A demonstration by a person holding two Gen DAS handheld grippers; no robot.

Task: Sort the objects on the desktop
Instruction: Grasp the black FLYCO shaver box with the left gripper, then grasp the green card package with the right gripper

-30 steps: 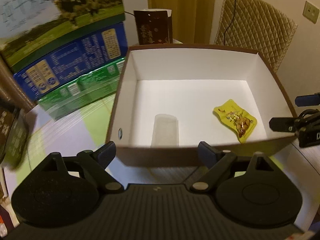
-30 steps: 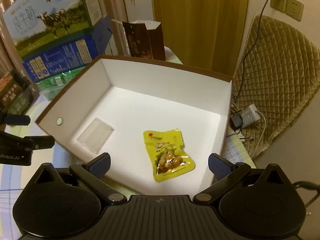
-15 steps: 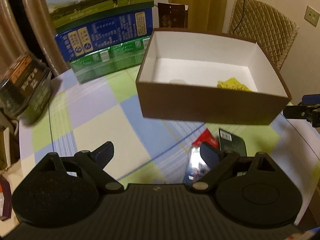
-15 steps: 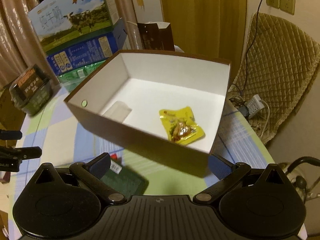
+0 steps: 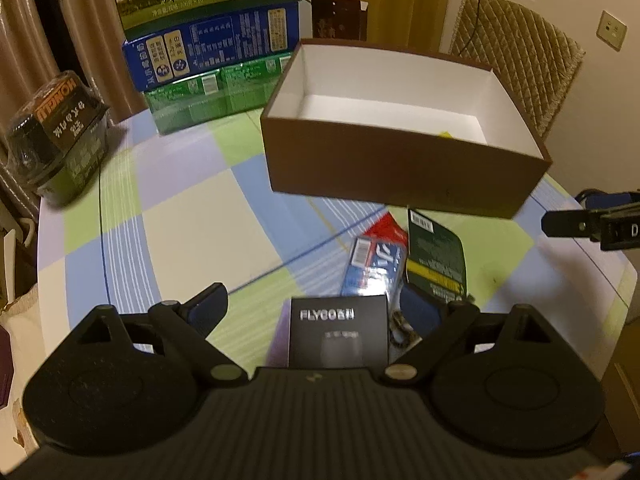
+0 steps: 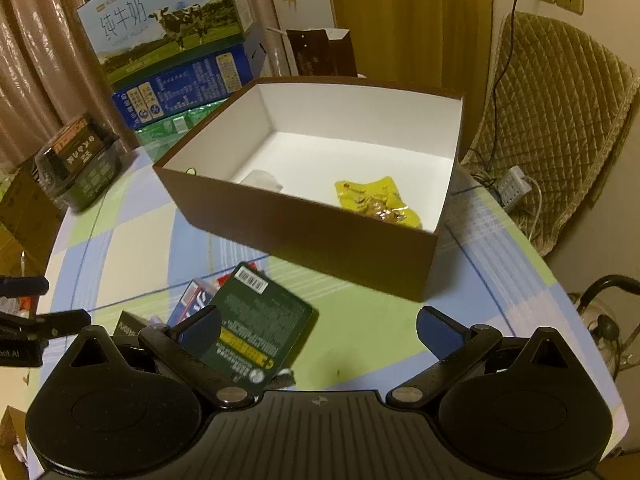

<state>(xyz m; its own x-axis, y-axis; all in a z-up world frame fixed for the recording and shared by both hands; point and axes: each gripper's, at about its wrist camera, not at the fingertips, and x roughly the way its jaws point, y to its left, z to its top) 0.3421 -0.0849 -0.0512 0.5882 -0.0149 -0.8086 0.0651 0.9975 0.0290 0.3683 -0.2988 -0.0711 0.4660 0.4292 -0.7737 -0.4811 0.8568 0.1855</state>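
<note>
Both grippers have pulled back from over the box point(image 6: 320, 216) within the last second; a second ago each looked straight down into it, now both view it from the near side, with the loose items on the bench in sight. Left gripper point(image 5: 316, 308): jaws open, empty, hovering above the black FLYCO box point(image 5: 338, 334). Right gripper point(image 6: 318, 328): jaws open, empty, just beside the green packet point(image 6: 256, 332).

Box contents unchanged: yellow snack pouch point(image 6: 378, 202) and a clear flat item point(image 6: 262, 180) on the white floor.

Judgement: one drop-off cycle is finished and the next pick is being set up. Still unsorted, in front of the box: FLYCO box, green packet, blue-and-red packet point(image 5: 374, 266) partly under the green one, and something small and dark by the FLYCO box, too blurred to identify.

Bench point(image 5: 180, 220): round, covered with a checked cloth in blue, green and cream. Far edge carries stacked milk cartons point(image 5: 212, 44) and a dark wrapped pack point(image 5: 60, 136) at left. Beyond: curtains, a quilted chair point(image 6: 560, 120), wall sockets, a power strip on the floor. Lighting is dim and warm.
</note>
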